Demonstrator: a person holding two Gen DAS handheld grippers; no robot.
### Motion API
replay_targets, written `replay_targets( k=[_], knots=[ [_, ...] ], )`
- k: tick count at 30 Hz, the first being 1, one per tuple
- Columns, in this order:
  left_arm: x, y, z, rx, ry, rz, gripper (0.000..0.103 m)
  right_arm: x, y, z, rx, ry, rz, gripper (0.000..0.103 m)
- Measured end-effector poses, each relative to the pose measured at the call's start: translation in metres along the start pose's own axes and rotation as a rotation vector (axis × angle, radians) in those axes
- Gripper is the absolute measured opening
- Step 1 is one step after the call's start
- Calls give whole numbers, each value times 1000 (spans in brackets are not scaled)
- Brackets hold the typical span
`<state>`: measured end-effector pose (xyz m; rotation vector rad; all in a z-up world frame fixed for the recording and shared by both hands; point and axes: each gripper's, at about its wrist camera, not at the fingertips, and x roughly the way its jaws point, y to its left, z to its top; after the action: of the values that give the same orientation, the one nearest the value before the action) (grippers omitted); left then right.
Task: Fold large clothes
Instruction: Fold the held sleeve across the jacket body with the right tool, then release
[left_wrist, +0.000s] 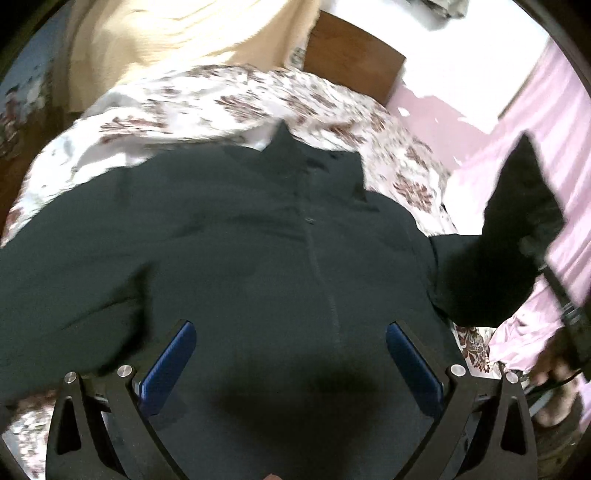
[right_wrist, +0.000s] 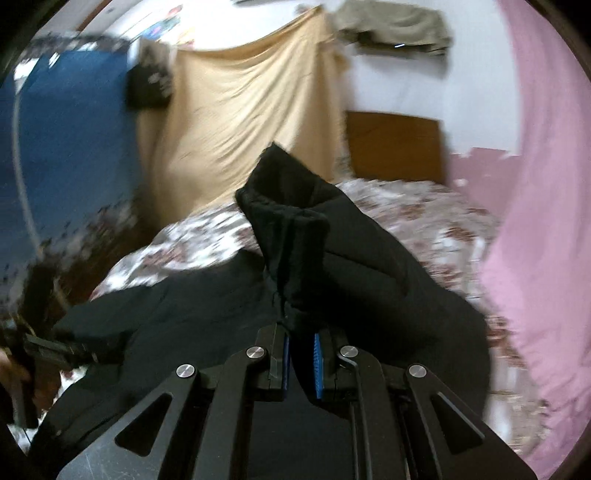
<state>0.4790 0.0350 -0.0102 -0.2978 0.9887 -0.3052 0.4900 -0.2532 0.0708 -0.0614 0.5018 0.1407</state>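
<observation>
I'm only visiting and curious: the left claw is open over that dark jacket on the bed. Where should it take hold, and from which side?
Probably the jacket's free sleeve, at its outer end, coming down from above. That sleeve lies flat on the floral bedspread, while the right claw already pinches the other sleeve's cuff and holds it raised. The left claw hangs open above the chest, gripping nothing.

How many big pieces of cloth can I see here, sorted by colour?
Black: 1, the jacket, its sleeve pinched in the right gripper
Flowered: 1, the bedspread
Tan: 1, the hanging sheet
Pink: 1, the curtain
Blue: 1, the cloth on the left
Olive: 1, the garment on the wall
Total: 6
</observation>
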Motion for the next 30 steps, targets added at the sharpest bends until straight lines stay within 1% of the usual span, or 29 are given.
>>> replay_targets(
  k=[2, 4, 5, 6, 8, 9, 10, 12, 16, 17, 19, 20, 22, 24, 25, 27, 28, 30],
  knots=[
    [-13, 23, -3, -25, -17, 8, 103, 12, 27, -12, -26, 40, 40, 9],
    [-20, 44, -7, -57, -22, -6, 103, 22, 55, -27, -55, 81, 78, 9],
    [-22, 60, -10, -95, -25, -31, 103, 31, 74, -34, -72, 104, 101, 9],
    [-26, 69, -15, -115, -28, -42, 103, 39, 89, -40, -83, 123, 118, 9],
    [-24, 94, -21, -191, -31, -80, 103, 52, 120, -59, -114, 181, 164, 9],
    [-23, 102, -24, -208, -31, -89, 103, 58, 135, -70, -131, 210, 185, 9],
    [-21, 112, -27, -235, -32, -108, 103, 61, 141, -78, -140, 228, 198, 9],
    [-17, 128, -32, -280, -38, -154, 102, 73, 166, -97, -169, 283, 245, 9],
    [-3, 143, -41, -363, -37, -268, 96, 97, 195, -121, -217, 353, 248, 10],
    [3, 145, -42, -385, -33, -301, 93, 99, 197, -127, -209, 371, 250, 12],
    [10, 144, -43, -399, -28, -331, 91, 102, 198, -135, -194, 400, 256, 12],
    [15, 140, -43, -399, -26, -342, 90, 101, 197, -141, -188, 414, 264, 15],
    [23, 130, -41, -390, -17, -356, 90, 98, 193, -146, -180, 433, 297, 26],
    [35, 115, -39, -368, -2, -338, 89, 88, 191, -150, -161, 449, 364, 48],
    [38, 112, -39, -362, 1, -325, 88, 82, 188, -150, -160, 450, 389, 51],
    [52, 101, -36, -350, 19, -256, 88, 66, 180, -150, -188, 434, 402, 53],
    [59, 97, -37, -339, 36, -215, 88, 61, 174, -147, -199, 424, 392, 53],
    [70, 92, -38, -319, 54, -164, 88, 45, 144, -139, -209, 392, 334, 53]
  ],
)
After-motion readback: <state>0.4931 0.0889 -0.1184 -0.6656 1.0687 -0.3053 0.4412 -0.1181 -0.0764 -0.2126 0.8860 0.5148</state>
